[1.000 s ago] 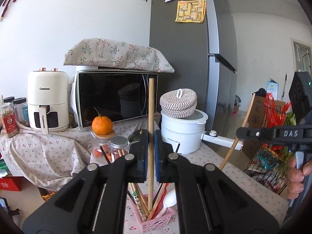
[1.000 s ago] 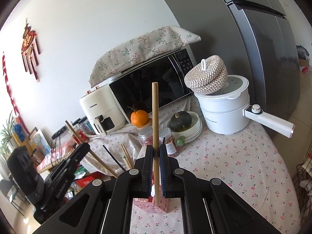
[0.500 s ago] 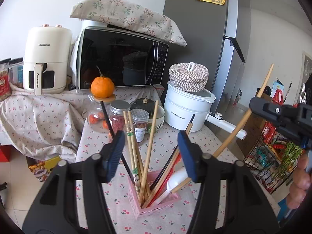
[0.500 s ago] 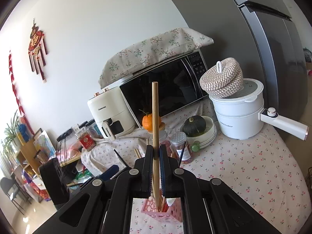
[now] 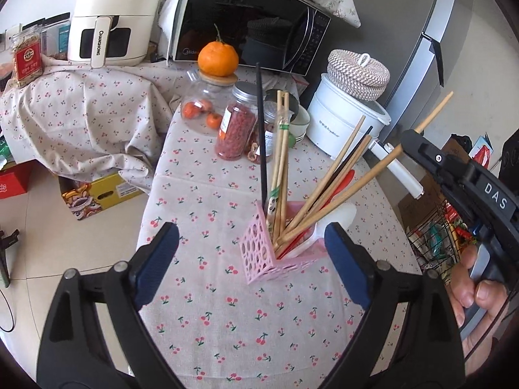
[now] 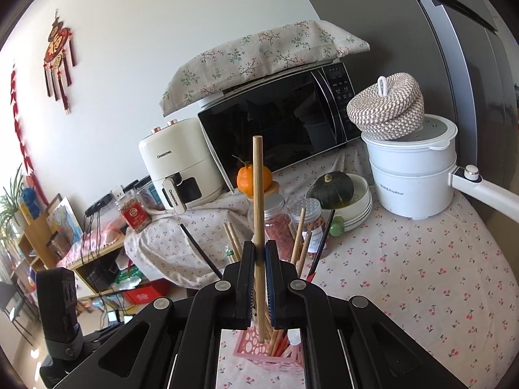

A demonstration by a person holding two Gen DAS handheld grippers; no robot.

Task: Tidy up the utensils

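On cherry-print tablecloth (image 5: 227,291): pink holder (image 5: 259,256), jars (image 5: 235,129), microwave (image 5: 246,22).

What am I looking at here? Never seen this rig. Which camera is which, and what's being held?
No robot: a person holds a hand-operated gripper in each hand, each with a fisheye camera looking along its jaws. In the left wrist view, the left gripper has just opened its jaws wide, with nothing in them, above a pink holder full of chopsticks on the cherry-print tablecloth. The right gripper enters from the right, and the person's hand shows on its handle. In the right wrist view, that right gripper is shut on one wooden chopstick, whose lower end is in the holder. Behind stand jars, an orange, a microwave and a white pot.
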